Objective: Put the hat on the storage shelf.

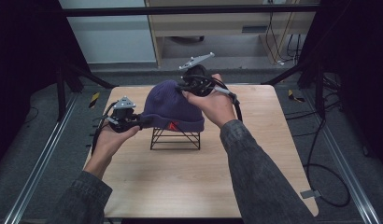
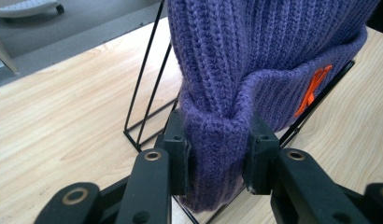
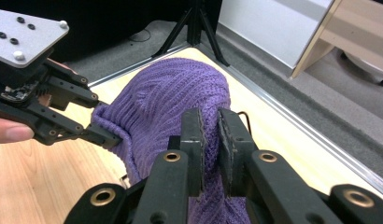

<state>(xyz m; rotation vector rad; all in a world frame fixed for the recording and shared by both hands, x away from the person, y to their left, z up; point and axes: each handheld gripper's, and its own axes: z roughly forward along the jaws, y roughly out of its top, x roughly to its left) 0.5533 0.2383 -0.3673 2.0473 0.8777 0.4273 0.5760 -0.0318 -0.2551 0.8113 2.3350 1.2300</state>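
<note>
A purple knit beanie point(image 1: 168, 105) with an orange logo point(image 2: 313, 88) is draped over a black wire stand point(image 1: 175, 138) in the middle of the wooden table point(image 1: 189, 186). My left gripper point(image 1: 142, 121) is shut on the folded cuff point(image 2: 217, 140) at the hat's left side. My right gripper point(image 1: 182, 88) is shut on a pinch of knit point(image 3: 209, 140) at the hat's crown, at its far right. In the right gripper view the left gripper point(image 3: 110, 137) holds the beanie point(image 3: 171, 102) from the left.
The table's far edge lies just behind the hat, with dark floor and black frame legs point(image 1: 285, 74) beyond. A light wooden cabinet point(image 1: 227, 28) stands farther back. Cables point(image 1: 320, 158) trail on the floor at the right.
</note>
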